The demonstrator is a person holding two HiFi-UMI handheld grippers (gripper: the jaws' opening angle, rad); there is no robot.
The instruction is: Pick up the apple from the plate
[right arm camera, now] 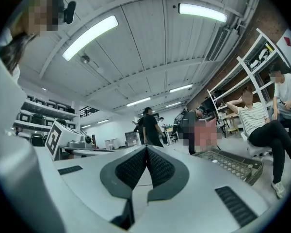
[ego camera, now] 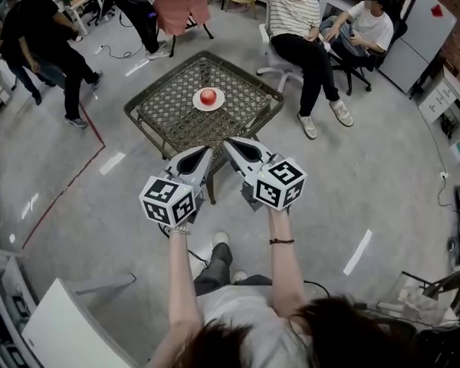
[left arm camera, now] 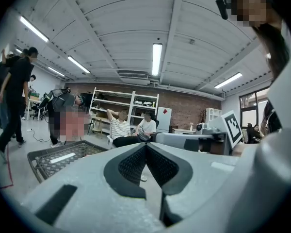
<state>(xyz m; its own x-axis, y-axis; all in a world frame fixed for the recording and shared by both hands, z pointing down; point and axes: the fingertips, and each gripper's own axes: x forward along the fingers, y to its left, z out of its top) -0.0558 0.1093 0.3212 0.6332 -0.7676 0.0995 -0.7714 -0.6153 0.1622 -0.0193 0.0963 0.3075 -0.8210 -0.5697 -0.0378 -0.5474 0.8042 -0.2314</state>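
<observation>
A red apple (ego camera: 208, 96) lies on a small white plate (ego camera: 196, 103) in the middle of a low wire-mesh table (ego camera: 165, 106). Both grippers are held side by side short of the table's near edge, pointing toward it. My left gripper (ego camera: 206, 151) is shut, its pads meeting with nothing between them (left arm camera: 146, 145). My right gripper (ego camera: 228, 142) is likewise shut and empty (right arm camera: 146, 148). The table's corner shows low in the left gripper view (left arm camera: 53, 159) and in the right gripper view (right arm camera: 233, 163); the apple shows in neither.
Two people sit on chairs (ego camera: 303, 29) beyond the table at the right. Others stand at the back left (ego camera: 54, 52). A chair draped in pink cloth (ego camera: 182, 8) stands behind the table. A red line (ego camera: 69, 186) crosses the grey floor at the left.
</observation>
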